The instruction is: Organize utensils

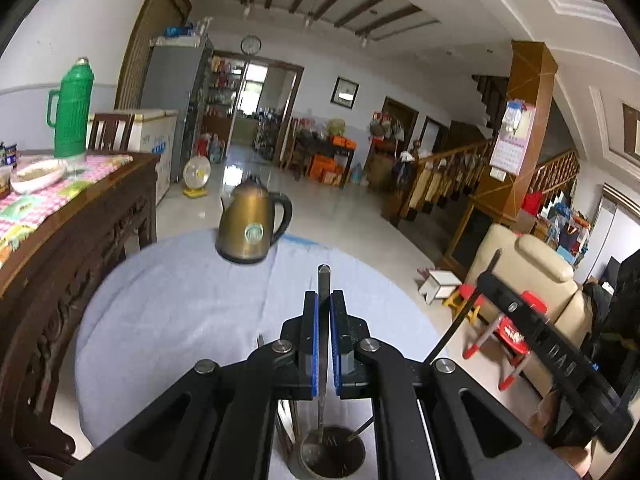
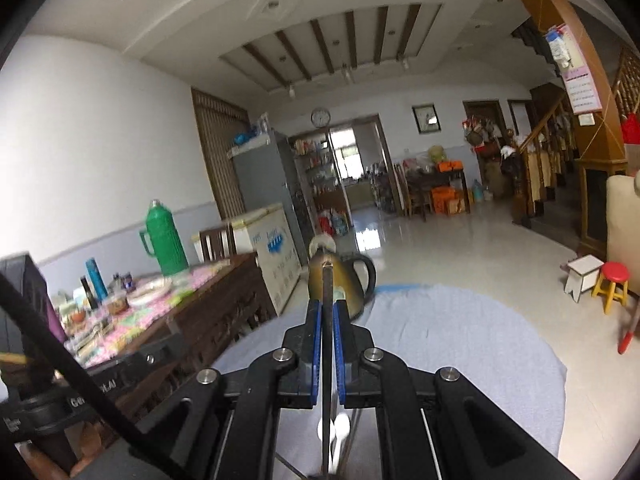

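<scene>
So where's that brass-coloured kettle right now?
The kettle stands at the far edge of the round table's grey cloth, just ahead of both grippers, with the dark carved sideboard to its left in the left wrist view.

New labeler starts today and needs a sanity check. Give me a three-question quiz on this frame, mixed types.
1. True or false: the bronze metal kettle with a black handle stands on the pale blue cloth that covers the round table.
2. Pick one. The left tongs are: A) open and empty; B) shut on a flat grey metal utensil handle; C) shut on the kettle's spout.
3. Short answer: what is the tallest thing on the dark carved wooden side table?

Key: 1 true. 2 B. 3 the green ribbed flask.
</scene>
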`<state>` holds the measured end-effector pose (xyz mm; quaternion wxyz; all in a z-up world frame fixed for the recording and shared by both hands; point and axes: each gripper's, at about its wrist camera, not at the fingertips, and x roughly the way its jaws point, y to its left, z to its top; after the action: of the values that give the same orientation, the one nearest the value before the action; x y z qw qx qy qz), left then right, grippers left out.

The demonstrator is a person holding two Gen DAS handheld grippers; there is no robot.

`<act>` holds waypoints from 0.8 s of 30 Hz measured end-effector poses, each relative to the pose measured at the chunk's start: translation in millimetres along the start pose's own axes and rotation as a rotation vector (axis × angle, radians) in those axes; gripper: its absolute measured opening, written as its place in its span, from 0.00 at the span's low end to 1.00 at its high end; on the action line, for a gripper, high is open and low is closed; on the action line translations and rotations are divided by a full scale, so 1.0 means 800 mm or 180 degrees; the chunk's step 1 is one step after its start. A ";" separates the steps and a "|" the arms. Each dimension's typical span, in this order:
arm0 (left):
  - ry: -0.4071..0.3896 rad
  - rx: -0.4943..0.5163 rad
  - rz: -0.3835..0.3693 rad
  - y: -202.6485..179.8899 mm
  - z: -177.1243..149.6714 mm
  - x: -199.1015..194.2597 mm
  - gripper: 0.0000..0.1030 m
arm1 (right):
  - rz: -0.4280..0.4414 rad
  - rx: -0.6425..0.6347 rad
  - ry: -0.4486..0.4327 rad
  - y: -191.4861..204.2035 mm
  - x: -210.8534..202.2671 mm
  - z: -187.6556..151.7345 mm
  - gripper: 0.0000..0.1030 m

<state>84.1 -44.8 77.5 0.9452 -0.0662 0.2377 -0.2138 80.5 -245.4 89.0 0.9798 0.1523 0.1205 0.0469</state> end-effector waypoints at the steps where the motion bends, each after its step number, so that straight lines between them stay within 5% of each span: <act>1: 0.0063 -0.0017 -0.0008 0.002 -0.005 0.006 0.05 | -0.0014 -0.0016 0.0088 0.002 0.007 -0.011 0.06; 12: 0.0425 -0.0024 0.0040 0.010 -0.036 0.024 0.05 | -0.0077 -0.0017 0.0751 -0.012 0.034 -0.065 0.07; 14: 0.0449 -0.0066 0.0049 0.015 -0.038 0.022 0.06 | -0.0058 0.0039 0.0832 -0.020 0.034 -0.068 0.14; 17: 0.0385 -0.0135 0.0061 0.026 -0.035 0.015 0.09 | -0.0071 0.0163 0.0763 -0.034 0.027 -0.065 0.23; 24: 0.0206 -0.0282 0.0279 0.062 -0.022 0.008 0.17 | -0.0175 0.0511 0.0694 -0.077 0.027 -0.062 0.26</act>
<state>99.2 -3.4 48.4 0.9417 -0.0905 0.2799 -0.1635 92.5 -286.6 19.5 0.9465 0.2208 0.2338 0.0265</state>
